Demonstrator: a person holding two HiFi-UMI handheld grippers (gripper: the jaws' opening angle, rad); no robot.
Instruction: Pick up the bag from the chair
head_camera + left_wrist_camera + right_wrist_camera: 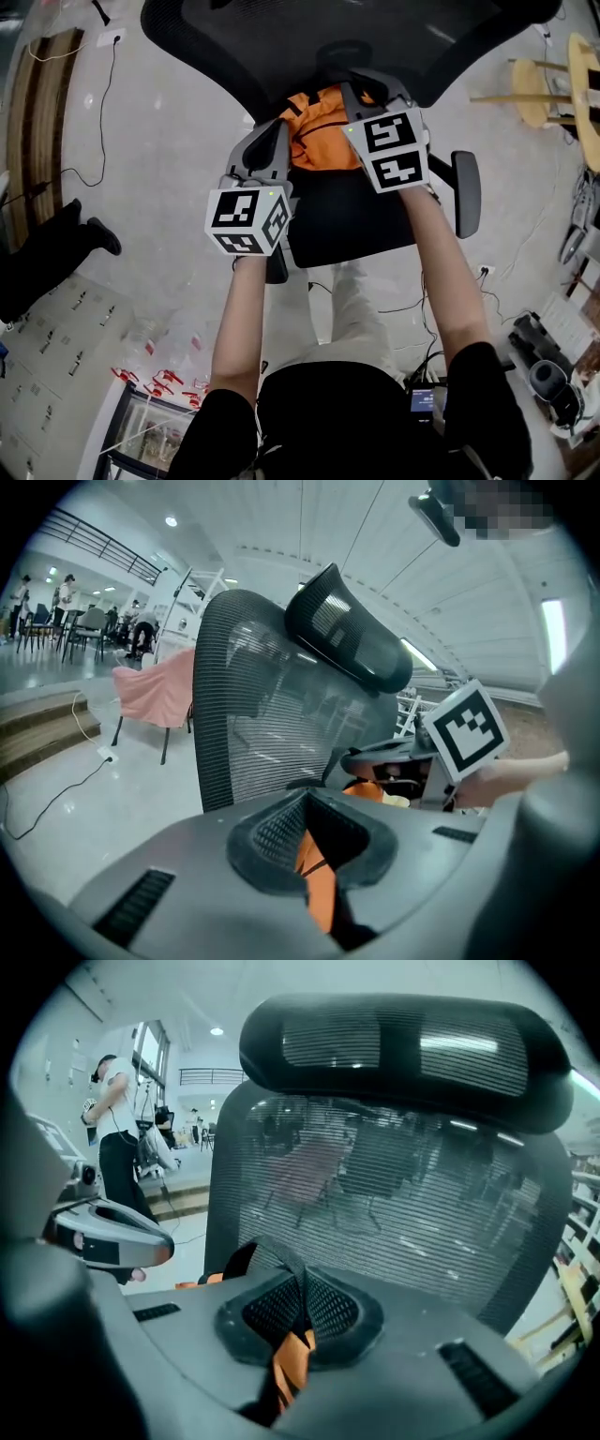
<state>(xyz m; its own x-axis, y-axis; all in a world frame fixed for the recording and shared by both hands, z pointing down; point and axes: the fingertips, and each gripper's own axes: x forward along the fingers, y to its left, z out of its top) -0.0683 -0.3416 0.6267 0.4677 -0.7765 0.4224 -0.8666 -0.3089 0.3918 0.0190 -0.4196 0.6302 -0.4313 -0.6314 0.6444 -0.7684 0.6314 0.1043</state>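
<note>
An orange bag point(319, 141) with black straps lies on the seat point(356, 225) of a black mesh office chair. My left gripper point(278, 131) is at the bag's left side. In the left gripper view its jaws point(309, 841) pinch a fold of orange fabric point(323, 892). My right gripper point(361, 94) is at the bag's far right corner, close to the backrest point(281, 37). Its pads point(302, 1312) meet in a line, shut on a black strap point(248, 1258) that loops up out of them, with orange fabric point(291, 1363) just below.
The chair's right armrest point(466, 192) juts out beside my right forearm. Cables trail over the pale floor point(169, 122). A wooden stool point(544, 89) stands at the right, and a dark shoe point(98, 234) at the left. A person point(117, 1138) stands beyond the chair.
</note>
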